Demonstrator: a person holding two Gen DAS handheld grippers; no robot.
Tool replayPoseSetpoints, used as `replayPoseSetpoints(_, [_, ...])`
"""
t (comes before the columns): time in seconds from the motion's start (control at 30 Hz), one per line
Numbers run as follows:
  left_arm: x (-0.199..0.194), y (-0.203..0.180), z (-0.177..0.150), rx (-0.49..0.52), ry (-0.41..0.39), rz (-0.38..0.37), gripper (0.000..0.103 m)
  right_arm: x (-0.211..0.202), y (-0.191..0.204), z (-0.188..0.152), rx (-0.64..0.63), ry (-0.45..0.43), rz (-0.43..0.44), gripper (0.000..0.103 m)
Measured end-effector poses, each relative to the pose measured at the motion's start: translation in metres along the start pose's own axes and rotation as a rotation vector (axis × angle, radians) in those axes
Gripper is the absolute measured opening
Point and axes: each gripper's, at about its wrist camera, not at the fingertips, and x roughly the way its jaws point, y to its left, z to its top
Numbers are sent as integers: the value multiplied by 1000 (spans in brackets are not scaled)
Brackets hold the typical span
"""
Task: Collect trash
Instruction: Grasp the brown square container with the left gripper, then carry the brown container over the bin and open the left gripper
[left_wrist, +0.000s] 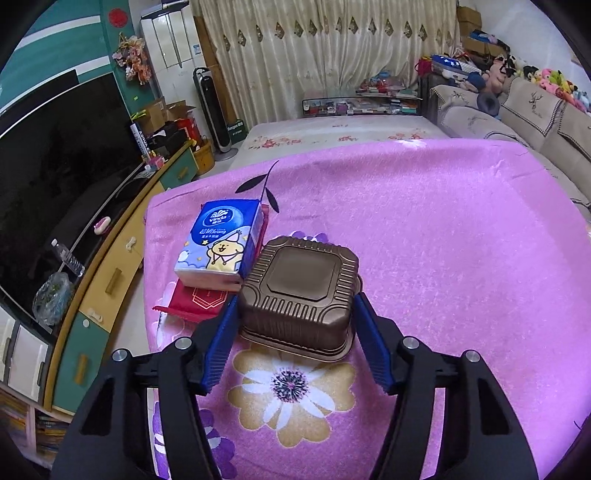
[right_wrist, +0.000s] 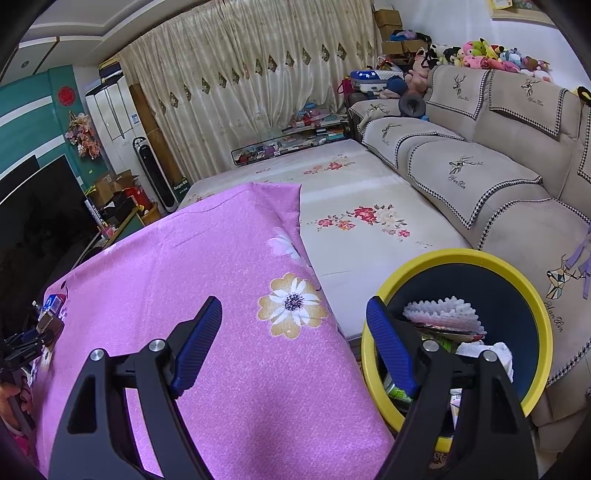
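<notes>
A brown ribbed plastic tray (left_wrist: 301, 273) lies upside down on the pink flowered cloth (left_wrist: 443, 240). My left gripper (left_wrist: 295, 297) straddles it, with both blue pads against its left and right sides. Just behind and to the left of the tray, a blue tissue pack (left_wrist: 218, 240) rests on a red wrapper (left_wrist: 195, 301). My right gripper (right_wrist: 294, 301) hangs open and empty over the cloth's right edge, beside a yellow-rimmed dark bin (right_wrist: 461, 256) that holds white paper and wrappers. In the right wrist view the tray (right_wrist: 50, 325) shows small at the far left.
A black TV (left_wrist: 55, 177) and a green-and-yellow cabinet (left_wrist: 110, 277) run along the left. A beige sofa (right_wrist: 498, 177) stands to the right, with a floral-covered platform (right_wrist: 362, 218) between it and the pink cloth. Curtains and clutter fill the back.
</notes>
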Motion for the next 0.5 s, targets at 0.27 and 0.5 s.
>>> replayPoseSetpoints(0.27, [-37,-24,-2,27,-36,-52,60,-6,-1,0,8,-8,21,76])
replayPoseSetpoints(0.5, [-87,-79,3,96,-86,-130,60,-38,-12,4,-4,-52,17,76])
